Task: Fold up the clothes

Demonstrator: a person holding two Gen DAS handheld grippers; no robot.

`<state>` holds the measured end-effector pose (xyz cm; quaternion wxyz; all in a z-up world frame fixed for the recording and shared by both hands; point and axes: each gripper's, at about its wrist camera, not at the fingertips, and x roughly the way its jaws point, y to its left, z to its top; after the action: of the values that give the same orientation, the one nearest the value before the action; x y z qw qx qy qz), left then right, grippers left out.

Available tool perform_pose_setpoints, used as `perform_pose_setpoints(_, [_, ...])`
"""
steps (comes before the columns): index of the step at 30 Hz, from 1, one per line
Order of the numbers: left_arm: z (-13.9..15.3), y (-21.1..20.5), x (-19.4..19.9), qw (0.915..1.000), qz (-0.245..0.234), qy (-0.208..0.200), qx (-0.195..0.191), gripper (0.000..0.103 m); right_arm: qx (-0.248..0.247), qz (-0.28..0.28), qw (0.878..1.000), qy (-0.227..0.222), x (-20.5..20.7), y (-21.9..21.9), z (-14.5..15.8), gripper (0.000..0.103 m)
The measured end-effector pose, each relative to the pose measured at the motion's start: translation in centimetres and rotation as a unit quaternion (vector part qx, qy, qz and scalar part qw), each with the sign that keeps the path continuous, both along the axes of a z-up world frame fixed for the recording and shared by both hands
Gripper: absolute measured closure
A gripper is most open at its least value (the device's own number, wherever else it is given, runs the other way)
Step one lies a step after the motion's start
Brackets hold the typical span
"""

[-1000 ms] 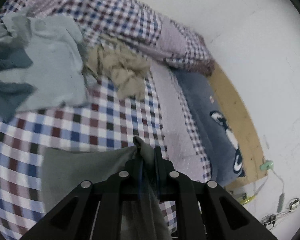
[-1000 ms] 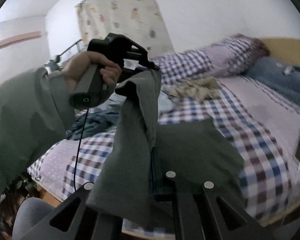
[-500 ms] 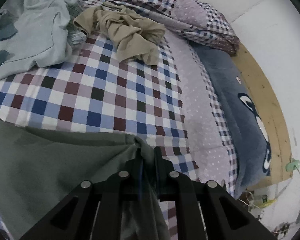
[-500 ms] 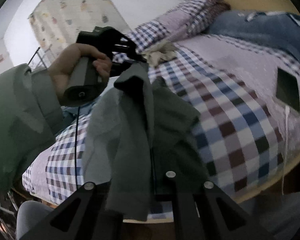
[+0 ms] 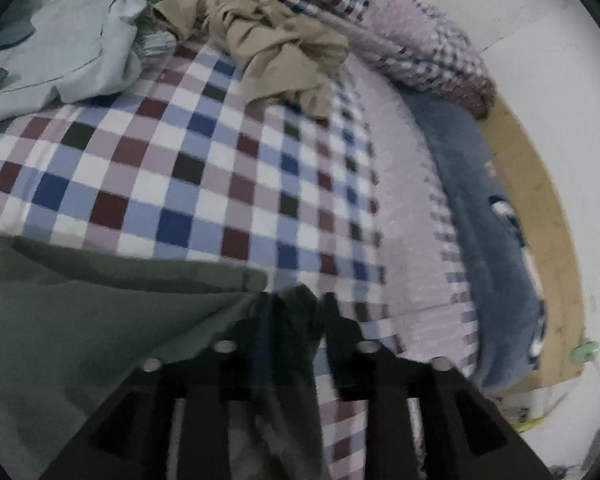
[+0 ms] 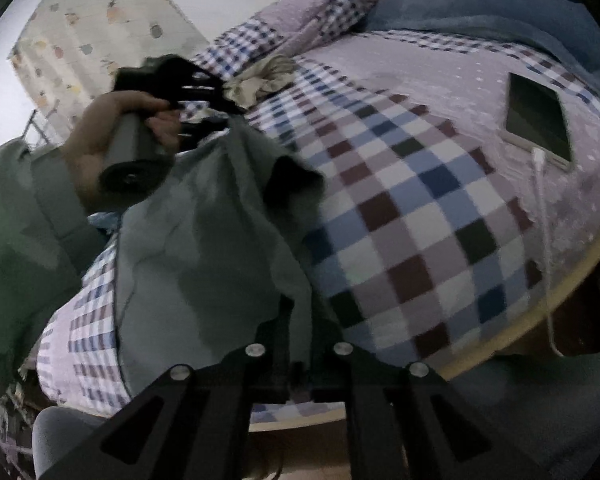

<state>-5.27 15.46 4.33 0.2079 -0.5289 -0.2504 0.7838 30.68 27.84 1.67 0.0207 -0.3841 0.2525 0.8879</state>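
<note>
A dark green garment (image 5: 100,320) lies partly spread on the checked bed sheet (image 5: 188,168). My left gripper (image 5: 300,304) is at its corner. Its jaws are opening, with the bunched cloth loose between them. In the right wrist view a hand (image 6: 116,132) holds that left gripper (image 6: 228,120) above the garment (image 6: 204,240), which drapes down from it. My right gripper (image 6: 304,312) is shut on another edge of the garment near the bed's side edge.
A crumpled tan garment (image 5: 284,52) and a pale blue one (image 5: 72,40) lie further up the bed. A phone (image 6: 538,120) with a white cable (image 6: 544,208) lies on the sheet to the right. A blue blanket (image 5: 488,220) runs along the wall side.
Both grippers have sunk toward the bed and the green garment has come down onto the sheet. The left jaws have parted from the cloth corner. The right gripper has rolled.
</note>
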Motion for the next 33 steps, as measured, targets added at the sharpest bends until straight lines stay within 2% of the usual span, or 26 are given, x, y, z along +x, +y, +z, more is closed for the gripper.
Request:
perform_pose_setpoints(3, [1.6,-1.8,0.1,0.9986,0.01,0.036,0.037,0.03,0.008,-0.029,0.999,-0.013,0.4,0.9,-0.1,0.096])
perform_pose_setpoints(6, [3.2,-4.4,0.3,0.9961,0.019,0.065,0.057,0.021,0.02,-0.066,0.997,-0.02,1.1,2.0,0.1,0.096])
perform_pose_setpoints(10, [4.9,-8.9,0.6,0.9925,0.028,0.103,0.06,0.02,0.03,-0.101,0.994,-0.014,1.4,3.2,1.0,0.096])
perform_pose_setpoints(13, [5.6,-12.9,1.4,0.9904,0.028,0.127,0.048,0.02,0.039,-0.098,0.994,0.001,0.6,3.3,2.0,0.094])
perform_pose_setpoints(15, [5.7,-15.6,2.0,0.9894,0.025,0.137,0.041,0.02,0.043,-0.087,0.995,0.02,-0.1,3.3,3.1,0.082])
perform_pose_setpoints(17, [5.3,-18.1,2.7,0.9889,0.025,0.144,0.03,0.02,0.039,-0.071,0.996,0.041,-1.3,3.1,4.1,0.064])
perform_pose_setpoints(20, [3.8,-20.2,3.7,0.9894,0.015,0.144,0.012,0.02,0.044,-0.042,0.996,0.072,-3.2,3.1,5.9,0.057])
perform_pose_setpoints(22, [2.6,-21.3,4.2,0.99,0.006,0.141,0.0,0.02,0.056,-0.012,0.995,0.08,-5.3,2.6,6.9,0.049])
perform_pose_setpoints(27, [0.1,-20.9,4.7,0.9905,-0.02,0.135,-0.015,0.02,0.086,0.056,0.991,0.087,-11.1,1.5,8.7,0.049])
perform_pose_setpoints(33, [-1.8,-20.4,4.2,0.9908,-0.015,0.131,0.029,0.02,0.116,0.136,0.982,0.067,-19.0,0.0,9.1,0.049])
